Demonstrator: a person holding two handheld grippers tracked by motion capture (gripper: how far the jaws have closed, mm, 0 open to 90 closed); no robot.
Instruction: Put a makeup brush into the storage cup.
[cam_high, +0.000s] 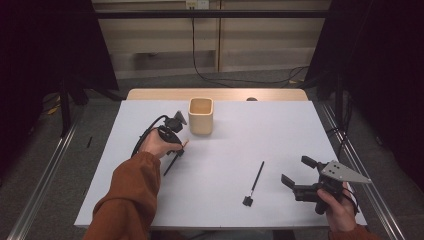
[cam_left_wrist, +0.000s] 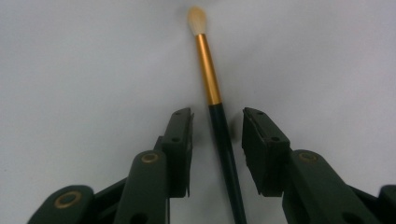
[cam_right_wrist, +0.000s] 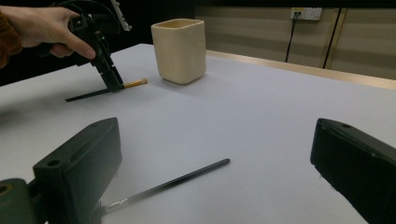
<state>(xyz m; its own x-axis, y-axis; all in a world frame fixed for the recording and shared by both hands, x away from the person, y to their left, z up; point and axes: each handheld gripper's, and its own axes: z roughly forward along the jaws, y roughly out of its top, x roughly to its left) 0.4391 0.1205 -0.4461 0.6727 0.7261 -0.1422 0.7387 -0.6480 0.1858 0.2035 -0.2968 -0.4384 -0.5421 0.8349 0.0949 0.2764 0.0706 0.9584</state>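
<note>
Brushes are what you are working with here, two of them, and both lie flat on the white table (cam_high: 280, 125) with the cream cup (cam_high: 201, 115) standing empty as far as the high view shows. Judging by that, nothing is stowed yet and the whole job of getting them into the cup is ahead of you.

Your left gripper (cam_left_wrist: 217, 135) is down over the gold-banded brush (cam_left_wrist: 212, 88), jaws apart, one on each side of the dark handle just below the gold ferrule, with a gap on both sides. You have not gripped it. The pale bristle tip points away from the jaws, and in the high view this brush (cam_high: 175, 157) lies just in front of the cup, toward you and to its left.

Your right gripper (cam_high: 296, 172) hangs wide open above the table's near right part, holding nothing. The thin black brush (cam_high: 255, 181) lies to its left, well apart from the cup, its dark head toward you.

What seems left: close on the gold-banded brush, lift it, stand it in the cup, then deal with the black one.
</note>
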